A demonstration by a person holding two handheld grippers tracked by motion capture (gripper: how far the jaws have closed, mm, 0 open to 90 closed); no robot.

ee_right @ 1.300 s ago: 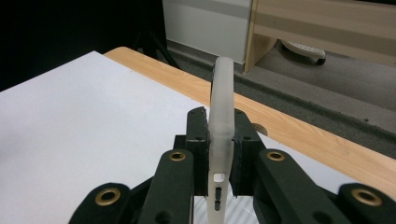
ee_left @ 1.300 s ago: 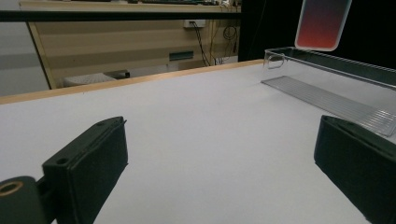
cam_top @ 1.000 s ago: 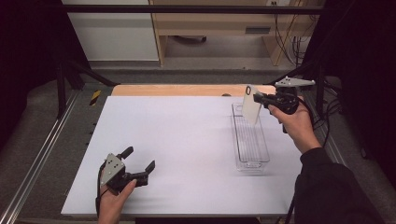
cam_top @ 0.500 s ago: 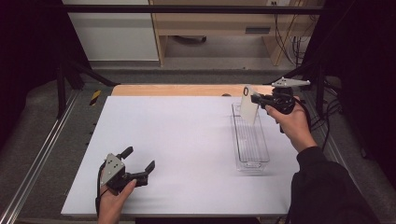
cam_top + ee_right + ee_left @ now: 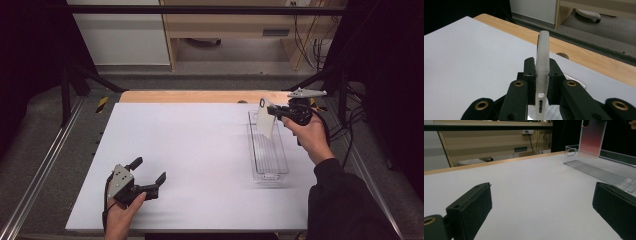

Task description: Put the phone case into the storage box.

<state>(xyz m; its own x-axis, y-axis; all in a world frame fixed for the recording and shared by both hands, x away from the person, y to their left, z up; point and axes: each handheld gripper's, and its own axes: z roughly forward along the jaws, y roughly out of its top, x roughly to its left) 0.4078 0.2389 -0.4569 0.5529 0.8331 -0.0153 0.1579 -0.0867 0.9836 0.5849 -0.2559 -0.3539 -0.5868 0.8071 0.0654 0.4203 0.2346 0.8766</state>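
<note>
A translucent white plastic plate [image 5: 265, 122] with a hole near its top hangs upright over the far end of a clear, ribbed plastic tray [image 5: 254, 150]. My right gripper [image 5: 275, 113] is shut on the plate's upper edge. In the right gripper view the plate [image 5: 542, 50] stands edge-on between the pads of the right gripper [image 5: 541, 72]. My left gripper [image 5: 148, 171] rests open on the white table near the front left, with nothing between its jaws. From the left gripper [image 5: 541, 205] the plate [image 5: 591, 138] and the tray [image 5: 599, 172] lie far off to the right.
The white table top [image 5: 190, 150] ends in a wooden strip [image 5: 190, 96] at the far edge. Metal rails [image 5: 45, 165] run along the left side. Cables [image 5: 345, 125] hang at the right. A cabinet and a wooden desk stand behind the table.
My right gripper has shifted slightly with the plate above the tray's far end. The left gripper has not moved.
</note>
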